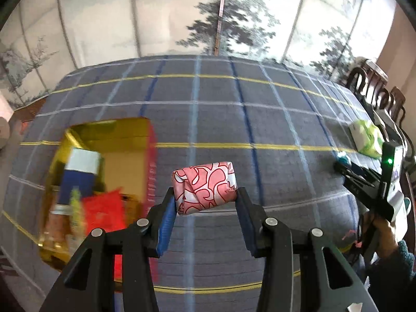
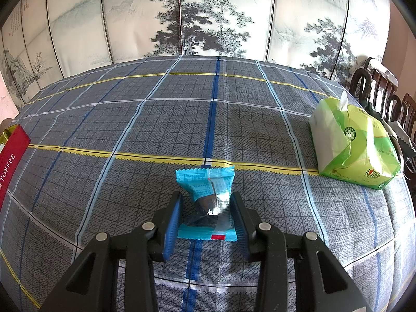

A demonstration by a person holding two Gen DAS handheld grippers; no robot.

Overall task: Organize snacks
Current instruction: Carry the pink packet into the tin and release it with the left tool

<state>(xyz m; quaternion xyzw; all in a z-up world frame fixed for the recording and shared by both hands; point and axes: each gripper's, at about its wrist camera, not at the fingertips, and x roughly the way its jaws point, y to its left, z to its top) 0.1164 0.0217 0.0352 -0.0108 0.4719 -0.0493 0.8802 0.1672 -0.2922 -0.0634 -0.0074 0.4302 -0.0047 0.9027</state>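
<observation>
A pink-and-white candy (image 1: 205,188) with red swirl lines is pinched at both ends by my left gripper (image 1: 205,197) and hangs above the checked tablecloth. To its left stands an open gold tin (image 1: 122,132) with red sides, blurred, holding a blue-and-white box (image 1: 80,174), a red packet (image 1: 104,213) and other snacks. My right gripper (image 2: 205,205) rests low on the cloth, its pads against the sides of a blue snack packet (image 2: 205,182) with a dark piece inside. In the left wrist view the right gripper (image 1: 340,166) shows at the far right, held by a hand.
A green-and-white tissue pack (image 2: 356,145) lies at the table's right edge, with dark wooden chairs (image 2: 384,91) behind it. The red side of the tin (image 2: 10,156), lettered TOFFEE, shows at the left. A painted folding screen stands behind the table.
</observation>
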